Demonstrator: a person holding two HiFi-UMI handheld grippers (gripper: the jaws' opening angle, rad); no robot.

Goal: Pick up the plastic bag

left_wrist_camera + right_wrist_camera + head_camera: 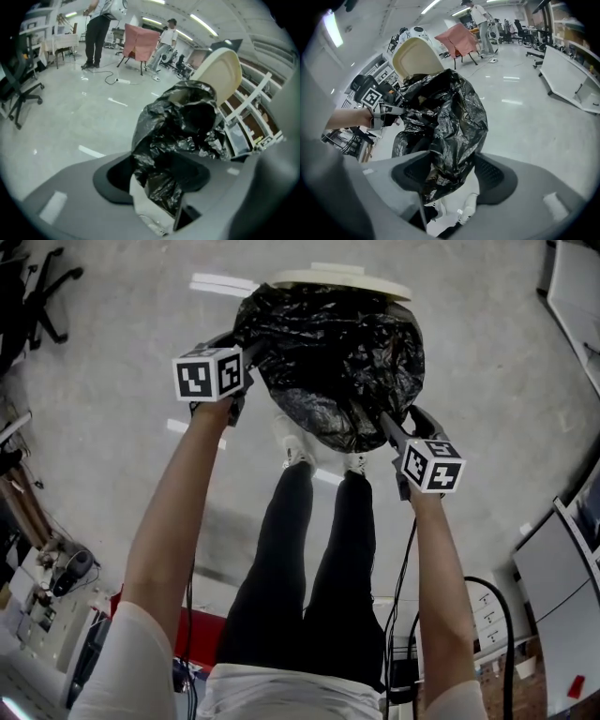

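Head view: the black plastic bag [333, 357] is out in front, with a cream lid [337, 279] at its far side. The left gripper [246, 360] is at the bag's left edge and the right gripper [389, 427] at its right.

Left gripper view: the jaws are wide apart. Loose bag lies between them, not pinched.

Right gripper view: these jaws are wide apart too, with a fold of bag between them.

I think the grab comes next. Both jaws need to close on the bag, then lift.

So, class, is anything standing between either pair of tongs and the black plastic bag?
Nothing visible does. The black plastic bag hangs between the jaws of the left tongs and the right tongs. Both pairs stand apart, not clamped on it.
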